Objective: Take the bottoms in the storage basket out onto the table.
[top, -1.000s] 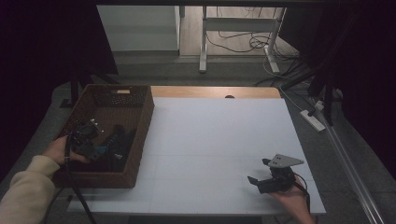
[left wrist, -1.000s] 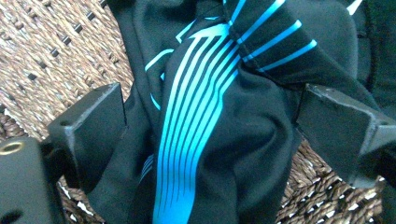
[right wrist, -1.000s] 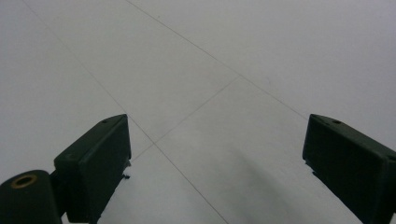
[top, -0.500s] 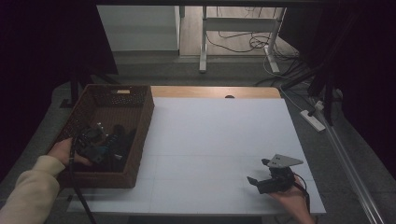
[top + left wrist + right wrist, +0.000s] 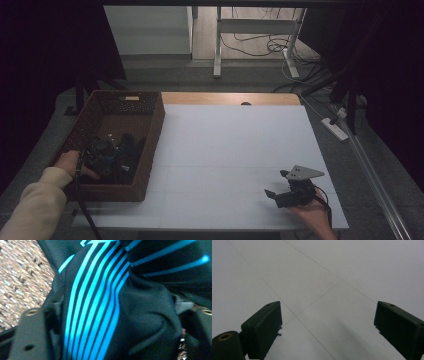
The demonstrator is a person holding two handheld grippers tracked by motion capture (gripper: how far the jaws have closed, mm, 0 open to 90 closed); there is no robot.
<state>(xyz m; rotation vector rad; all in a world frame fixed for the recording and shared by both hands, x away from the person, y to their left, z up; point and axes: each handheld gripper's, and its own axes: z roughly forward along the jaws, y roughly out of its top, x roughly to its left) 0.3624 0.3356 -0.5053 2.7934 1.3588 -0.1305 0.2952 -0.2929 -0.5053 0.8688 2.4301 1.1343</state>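
A black garment with bright blue stripes [image 5: 147,300] lies bunched in the brown woven basket [image 5: 156,131] at the table's left. My left gripper [image 5: 102,152] is down inside the basket. Its jaws have just been closing, and the striped fabric fills the space between them and bulges against both in the left gripper view, where the gripper [image 5: 119,315] frames it. At the front right of the white table [image 5: 225,140], my right gripper [image 5: 274,194] rests in a hand, low over the surface. Its jaws stand wide apart in the right gripper view [image 5: 327,315] with nothing between them.
The basket's woven floor [image 5: 20,277] shows beside the garment, and more dark items lie in the basket [image 5: 131,145]. A strip of wooden tabletop [image 5: 230,98] runs along the far edge. A power strip [image 5: 335,128] and cables lie on the floor to the right.
The left hand and gripper have sunk a little deeper and nearer the basket's front among the dark clothes. The right gripper has stayed in place.
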